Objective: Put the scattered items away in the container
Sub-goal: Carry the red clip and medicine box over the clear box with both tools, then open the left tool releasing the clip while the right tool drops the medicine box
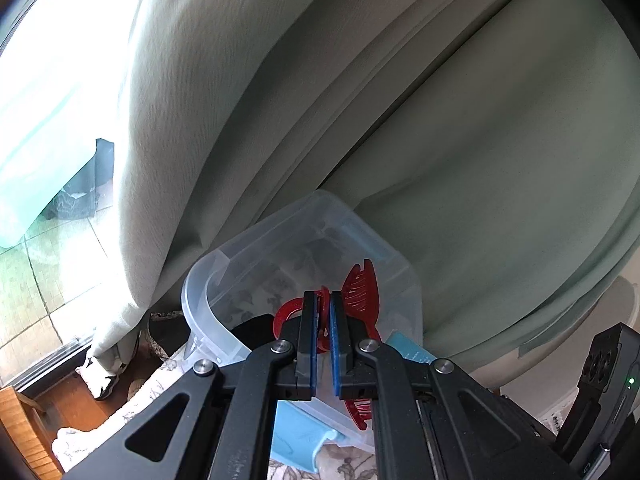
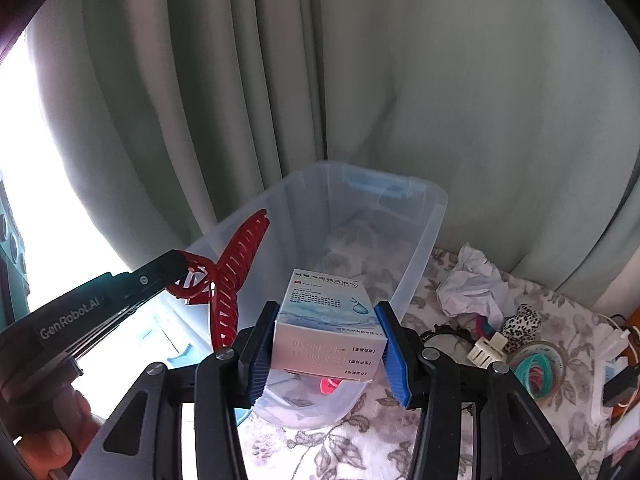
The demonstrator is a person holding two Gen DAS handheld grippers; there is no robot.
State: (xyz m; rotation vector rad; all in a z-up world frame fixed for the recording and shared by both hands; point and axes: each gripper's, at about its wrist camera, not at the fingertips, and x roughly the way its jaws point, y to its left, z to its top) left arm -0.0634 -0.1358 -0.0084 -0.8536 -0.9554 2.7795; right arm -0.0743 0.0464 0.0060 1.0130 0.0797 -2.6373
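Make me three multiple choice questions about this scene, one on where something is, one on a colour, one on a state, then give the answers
1. Where is the crumpled white paper?
A. Inside the clear bin
B. On the floral cloth beside the bin
C. In a hand-held gripper

2. What colour is the hair claw clip?
A. Red
B. Yellow
C. Black

3. What is the right hand-held gripper doing?
A. Hanging empty
B. Holding a roll of tape
C. Clamping a small box

Answers:
B, the crumpled white paper lies on the floral cloth right of the clear bin.
A, the hair claw clip is translucent red.
C, the right hand-held gripper pads press the small box.
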